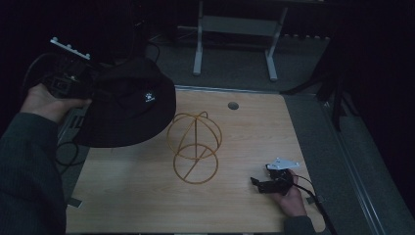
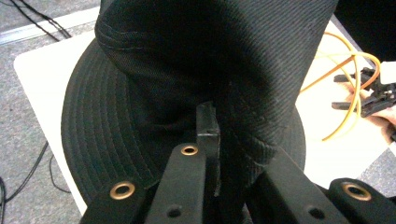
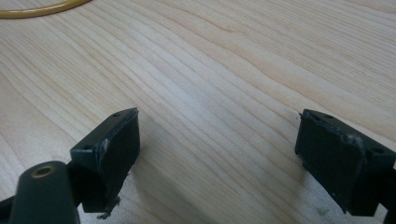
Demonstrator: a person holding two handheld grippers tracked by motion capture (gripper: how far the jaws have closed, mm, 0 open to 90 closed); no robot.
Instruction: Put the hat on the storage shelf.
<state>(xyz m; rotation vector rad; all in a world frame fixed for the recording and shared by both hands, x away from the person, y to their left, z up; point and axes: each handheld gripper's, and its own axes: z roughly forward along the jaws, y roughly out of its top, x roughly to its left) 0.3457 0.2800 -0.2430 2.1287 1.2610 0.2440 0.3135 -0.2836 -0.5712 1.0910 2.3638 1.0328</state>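
Far left of the wire stand [image 1: 195, 148], your left hand [image 1: 46, 102] is up off the table edge w/ the left gripper [image 1: 73, 78] raised, grey plate on top. Jaws are clamped on the black bucket hat [image 1: 129, 105]: in the left gripper view the fabric of the hat [image 2: 187, 84] is bunched tight betw. the two black jaws, no gap showing, brim curving away below.

The hat hangs in the air, up and to the left of the stand, crown side toward the high camera (small white logo showing). Its brim edge overlaps the stand's upper left loop in the high view; can't tell if they're touching or the hat is just in front.

The stand itself sits upright about mid-table [image 1: 147, 196]: yellow wire, ring at the base, rounded dome of loops above, nothing on it. Small round hole in the tabletop lies behind the stand, to its right.

Right of the stand and nearer you, your right hand [image 1: 289, 196] rests on the wood w/ the right gripper [image 1: 262, 183] lying low, jaws pointing back toward the stand's base. Right gripper view: jaws stand wide apart, bare wood grain betw. them, nothing held; a bit of the stand's yellow ring [image 3: 37, 8] curves across the top left corner, well apart from the pads.
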